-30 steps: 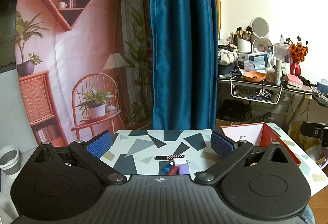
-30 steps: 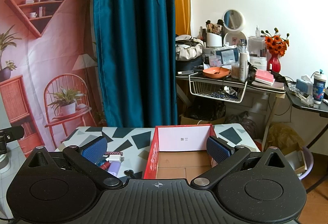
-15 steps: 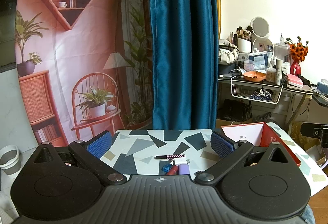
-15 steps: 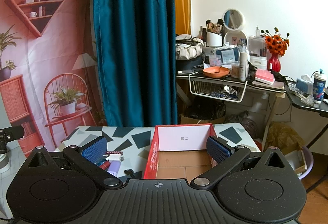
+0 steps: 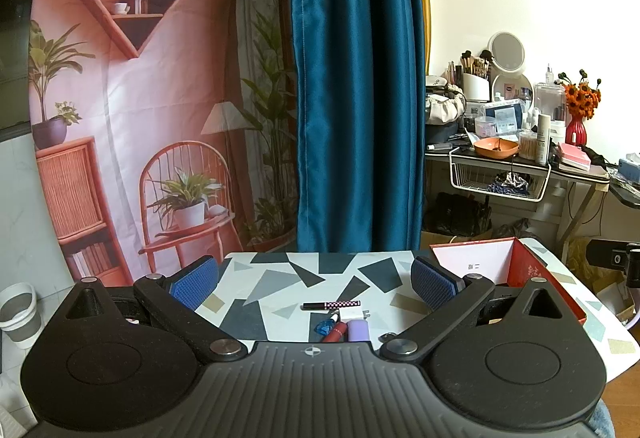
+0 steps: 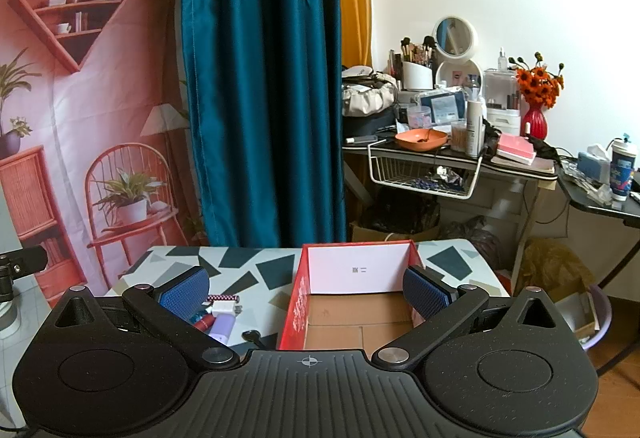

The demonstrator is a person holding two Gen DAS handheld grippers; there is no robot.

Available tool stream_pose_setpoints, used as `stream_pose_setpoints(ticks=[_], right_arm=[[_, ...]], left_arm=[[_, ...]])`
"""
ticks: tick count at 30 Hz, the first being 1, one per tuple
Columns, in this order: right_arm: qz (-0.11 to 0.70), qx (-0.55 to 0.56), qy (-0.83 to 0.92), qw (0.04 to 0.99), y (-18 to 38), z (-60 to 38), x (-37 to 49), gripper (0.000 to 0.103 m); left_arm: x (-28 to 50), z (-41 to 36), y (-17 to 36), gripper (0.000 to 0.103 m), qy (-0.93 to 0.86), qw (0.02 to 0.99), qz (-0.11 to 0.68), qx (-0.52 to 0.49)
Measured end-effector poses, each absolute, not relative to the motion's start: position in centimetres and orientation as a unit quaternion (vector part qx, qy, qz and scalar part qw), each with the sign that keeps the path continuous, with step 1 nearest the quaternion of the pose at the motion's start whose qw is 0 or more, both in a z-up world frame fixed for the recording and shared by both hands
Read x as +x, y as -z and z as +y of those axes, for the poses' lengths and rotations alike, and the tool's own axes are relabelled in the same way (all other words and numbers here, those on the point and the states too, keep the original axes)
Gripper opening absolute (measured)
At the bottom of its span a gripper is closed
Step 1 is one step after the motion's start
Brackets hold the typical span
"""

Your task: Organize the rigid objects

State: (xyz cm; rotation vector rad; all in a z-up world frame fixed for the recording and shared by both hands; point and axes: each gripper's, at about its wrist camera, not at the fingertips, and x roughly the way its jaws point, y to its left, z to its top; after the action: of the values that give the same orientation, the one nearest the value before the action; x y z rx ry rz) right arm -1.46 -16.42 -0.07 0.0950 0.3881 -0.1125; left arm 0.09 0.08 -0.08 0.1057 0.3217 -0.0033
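The small items (image 5: 340, 322) are lying bunched together on the patterned table (image 5: 272, 286), at about nine o'clock from the red box (image 6: 304, 302), which is sitting empty. Both the left gripper (image 5: 314, 280) and the right gripper (image 6: 306, 290) are hanging with jaws spread wide, gripping nothing. Because the pieces are touching, a grab at one is risking nudging the thin checkered pen (image 5: 332, 304) or rolling the tubes away.

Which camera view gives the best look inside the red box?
The right wrist view: the red box sits straight ahead and its bare cardboard floor shows. The left wrist view shows only its far white wall and one red side at the right; the floor is hidden behind the tool's arm.
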Motion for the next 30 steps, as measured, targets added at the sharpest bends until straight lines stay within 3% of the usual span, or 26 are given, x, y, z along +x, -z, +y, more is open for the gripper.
stream_pose_setpoints(ticks=[30], right_arm=[[0.195,0.056,0.054,0.978,0.51,-16.42,-1.39,0.103]], left_arm=[[0.09,0.19,0.02,0.103,0.005,0.985,0.162,0.052]])
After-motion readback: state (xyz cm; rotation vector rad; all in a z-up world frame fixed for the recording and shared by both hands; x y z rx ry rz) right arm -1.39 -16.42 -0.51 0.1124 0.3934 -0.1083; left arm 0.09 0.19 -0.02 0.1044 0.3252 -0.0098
